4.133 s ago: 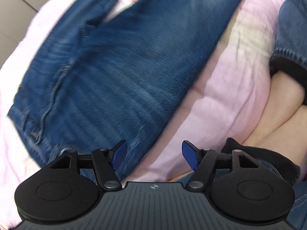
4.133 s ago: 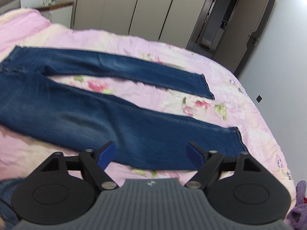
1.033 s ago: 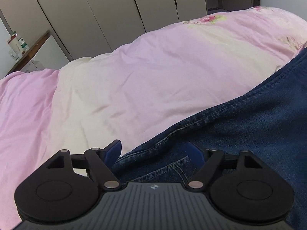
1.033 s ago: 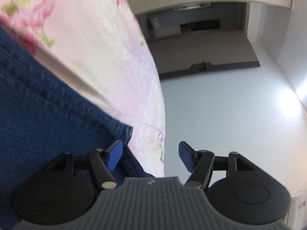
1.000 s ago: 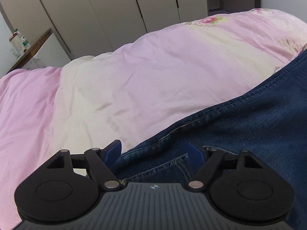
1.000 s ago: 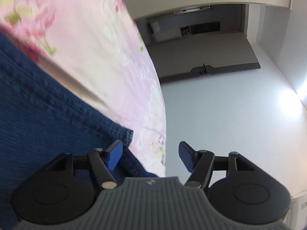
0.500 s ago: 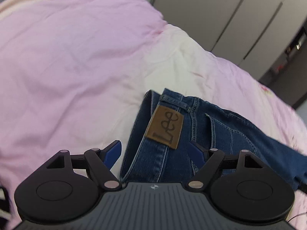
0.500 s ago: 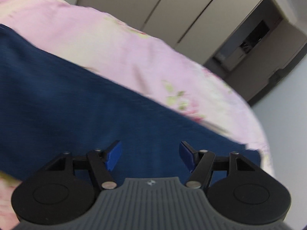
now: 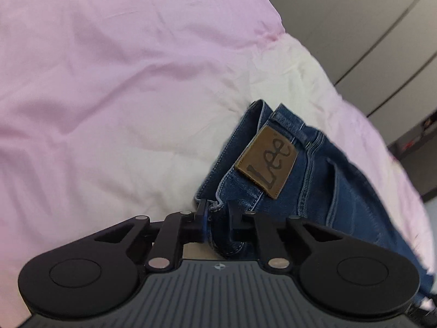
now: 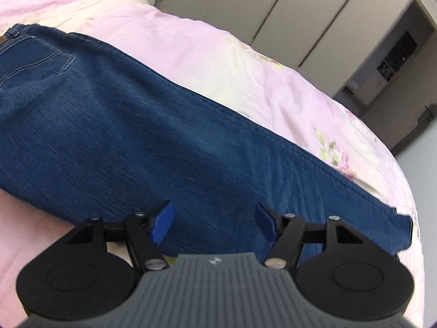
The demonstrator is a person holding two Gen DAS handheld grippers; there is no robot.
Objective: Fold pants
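My left gripper (image 9: pixel 217 213) has just closed and is clamped on the waistband edge of the jeans (image 9: pixel 306 186), w/ the brown patch (image 9: pixel 266 161) just beyond. My right gripper (image 10: pixel 211 222) hangs spread over the leg, nothing gripped. The jeans lie lengthwise on the pink duvet (image 9: pixel 109 82).

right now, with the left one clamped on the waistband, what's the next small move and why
Probably bring the right hand-held gripper down and close it on the jeans leg below it. Its jaws stand open over the denim, gripping nothing, while the left hand-held gripper has just closed on the waistband corner near the Lee patch.
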